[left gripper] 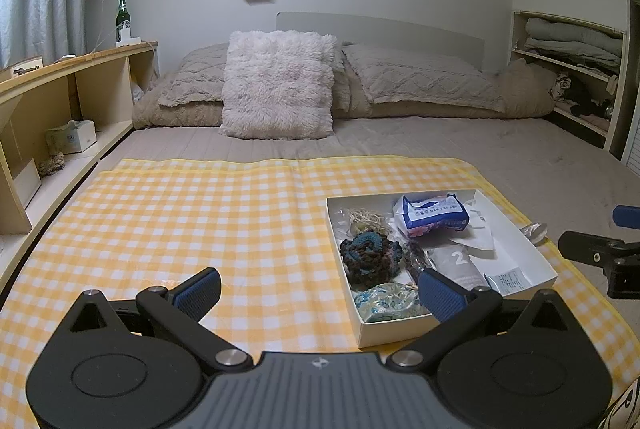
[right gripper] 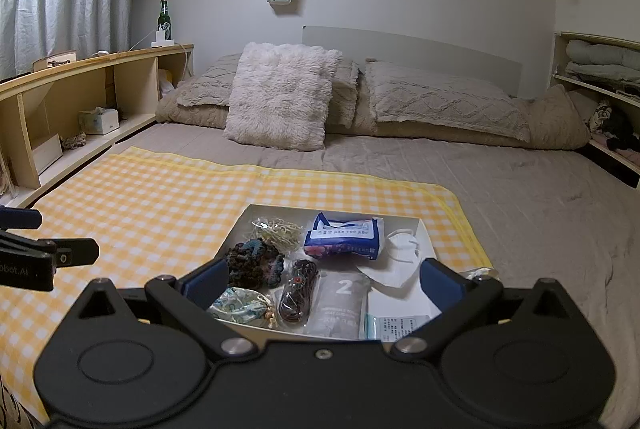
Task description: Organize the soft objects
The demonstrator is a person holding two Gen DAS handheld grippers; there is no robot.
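Observation:
A shallow white box (left gripper: 538, 256) (right gripper: 425, 233) sits on a yellow checked cloth (left gripper: 208, 213) (right gripper: 152, 197) on the bed. Inside lie a dark crocheted scrunchie (left gripper: 370, 255) (right gripper: 254, 261), a blue tissue pack (left gripper: 434, 215) (right gripper: 344, 235), a white face mask (right gripper: 402, 249), a grey pouch marked 2 (left gripper: 460, 261) (right gripper: 342, 303), a floral drawstring pouch (left gripper: 386, 301) (right gripper: 240, 305), a dark bead string (right gripper: 298, 295) and a bagged pale cord (right gripper: 278, 229). My left gripper (left gripper: 320, 289) is open, just left of the box's near corner. My right gripper (right gripper: 324, 283) is open over the box's near edge, holding nothing.
A fluffy pink pillow (left gripper: 278, 85) (right gripper: 282, 95) and beige pillows (left gripper: 424, 77) lie at the bed's head. A wooden shelf (left gripper: 80, 85) with a tissue box (left gripper: 74, 137) and green bottle (left gripper: 123, 15) lines the left. Folded bedding (left gripper: 572, 41) fills shelves at right.

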